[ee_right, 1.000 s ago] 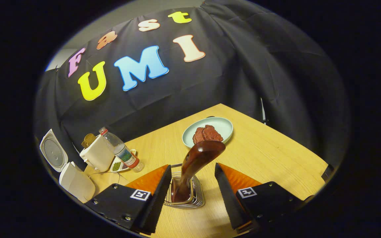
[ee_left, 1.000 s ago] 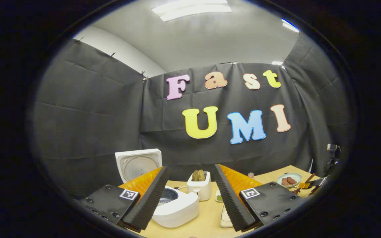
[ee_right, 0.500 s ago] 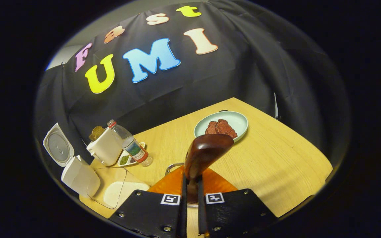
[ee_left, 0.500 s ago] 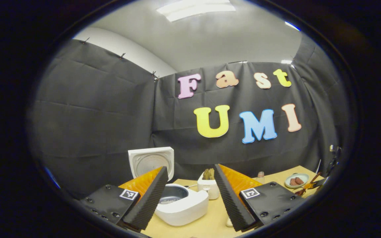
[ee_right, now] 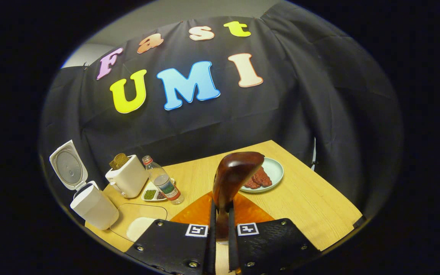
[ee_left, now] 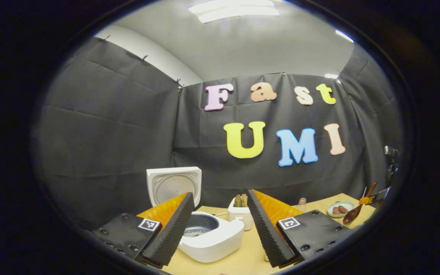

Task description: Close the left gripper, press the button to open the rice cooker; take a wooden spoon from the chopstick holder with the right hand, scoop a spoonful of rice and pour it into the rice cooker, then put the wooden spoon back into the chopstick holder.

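The white rice cooker (ee_left: 214,236) stands with its lid (ee_left: 174,185) raised, just beyond my left gripper (ee_left: 220,194), which is open and holds nothing. In the right gripper view the cooker (ee_right: 94,206) sits at the far left of the table. My right gripper (ee_right: 220,204) is shut on the handle of the dark wooden spoon (ee_right: 237,173), whose bowl points up and forward. A clear tray of white rice (ee_right: 139,226) lies beside the cooker. Far to the right in the left gripper view, the spoon (ee_left: 351,215) hangs from the right gripper (ee_left: 372,194) above the table.
A white toaster (ee_right: 128,177) with bread, a plastic bottle (ee_right: 164,185) and a small dish of green beans (ee_right: 152,194) stand behind the rice tray. A pale green plate (ee_right: 275,170) with red meat lies past the spoon. The wooden table (ee_right: 311,206) ends at the right.
My right gripper closed on the spoon handle and lifted it upward, away from the wire holder. The left gripper stayed open and shifted slightly near the cooker.
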